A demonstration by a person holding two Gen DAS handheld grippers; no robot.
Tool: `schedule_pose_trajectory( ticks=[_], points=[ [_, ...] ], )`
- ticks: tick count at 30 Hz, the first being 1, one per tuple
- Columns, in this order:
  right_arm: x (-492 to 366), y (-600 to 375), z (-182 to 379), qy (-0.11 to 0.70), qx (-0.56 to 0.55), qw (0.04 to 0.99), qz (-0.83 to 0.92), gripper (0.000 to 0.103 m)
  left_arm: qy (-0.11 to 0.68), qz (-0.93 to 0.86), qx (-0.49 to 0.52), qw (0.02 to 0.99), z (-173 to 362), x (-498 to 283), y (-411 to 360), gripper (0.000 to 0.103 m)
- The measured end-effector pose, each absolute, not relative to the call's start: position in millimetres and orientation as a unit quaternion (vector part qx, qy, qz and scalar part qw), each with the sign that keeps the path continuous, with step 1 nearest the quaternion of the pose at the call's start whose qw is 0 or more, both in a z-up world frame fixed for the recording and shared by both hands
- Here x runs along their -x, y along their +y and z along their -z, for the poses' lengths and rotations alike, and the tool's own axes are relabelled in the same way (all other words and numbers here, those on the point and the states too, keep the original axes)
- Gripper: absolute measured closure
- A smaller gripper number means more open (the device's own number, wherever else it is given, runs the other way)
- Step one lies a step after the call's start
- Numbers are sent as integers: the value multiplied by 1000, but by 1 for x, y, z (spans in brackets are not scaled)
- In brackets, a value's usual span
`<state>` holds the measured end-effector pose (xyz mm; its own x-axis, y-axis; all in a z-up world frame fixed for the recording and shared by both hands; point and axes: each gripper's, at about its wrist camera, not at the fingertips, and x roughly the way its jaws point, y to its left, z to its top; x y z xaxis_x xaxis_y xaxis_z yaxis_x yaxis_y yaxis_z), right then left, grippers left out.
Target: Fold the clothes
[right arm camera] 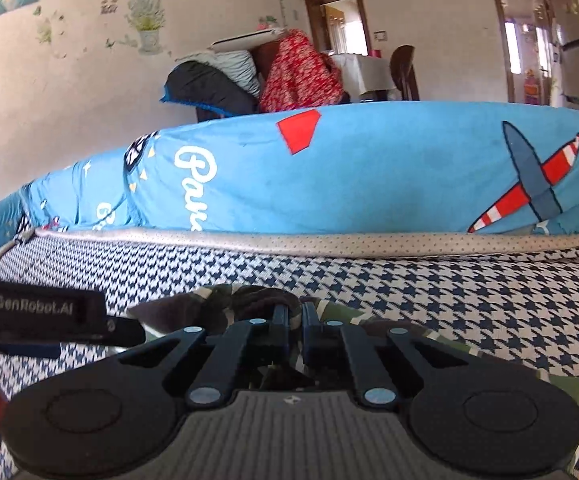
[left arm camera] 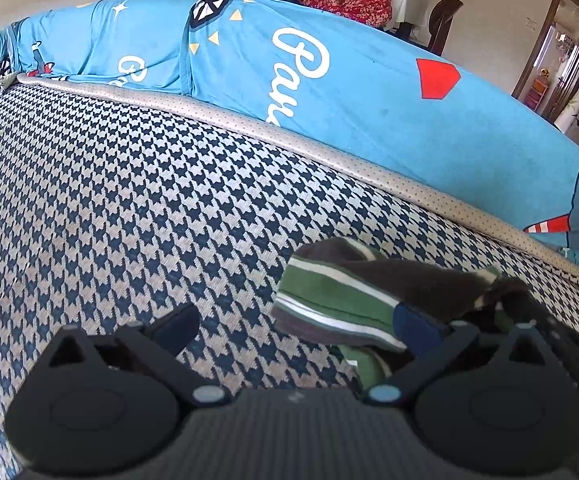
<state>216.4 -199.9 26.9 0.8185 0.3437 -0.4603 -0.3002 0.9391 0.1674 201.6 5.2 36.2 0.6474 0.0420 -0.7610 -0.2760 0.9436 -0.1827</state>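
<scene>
A striped garment [left arm camera: 337, 300] in green, dark grey and white lies bunched on the houndstooth surface [left arm camera: 129, 200]. In the left wrist view my left gripper [left arm camera: 297, 330] stands wide open; its right finger pad [left arm camera: 417, 328] rests against the garment's folded edge, and its left finger sits over bare houndstooth. In the right wrist view my right gripper [right arm camera: 294, 314] has its fingers nearly together, shut on a gathered bunch of the same garment [right arm camera: 249, 300]. The left gripper [right arm camera: 49, 312] shows at the left edge of that view, close beside the cloth.
A long cushion in blue printed fabric [left arm camera: 329, 80] with planes and lettering runs along the back, behind grey piping [right arm camera: 329, 242]. Beyond it are piled clothes [right arm camera: 289, 76], a chair [right arm camera: 403, 68] and doorways. Open houndstooth surface stretches to the left.
</scene>
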Motion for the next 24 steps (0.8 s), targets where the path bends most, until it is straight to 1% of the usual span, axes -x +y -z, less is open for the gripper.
schedule_pose_trajectory(
  ticks=[8,11,16,20,24],
  points=[
    [-219,-235,-46,225,-65,969,-77,96,409,-82,136,898,-36,-201,2,0],
    [-221,-258,-51,217,-94,971,-29,96,410,-74,132,899,-35,-200,-1,0],
    [-219,-303,-60,201,-135,965,97,96,410,-60,122,902,-35,-199,-7,0],
    [-216,-335,-59,208,-139,949,192,96,411,-53,116,903,-34,-199,-11,0],
    [-211,-347,-59,217,-149,944,199,96,413,-33,110,904,-32,-199,-19,0]
  ],
)
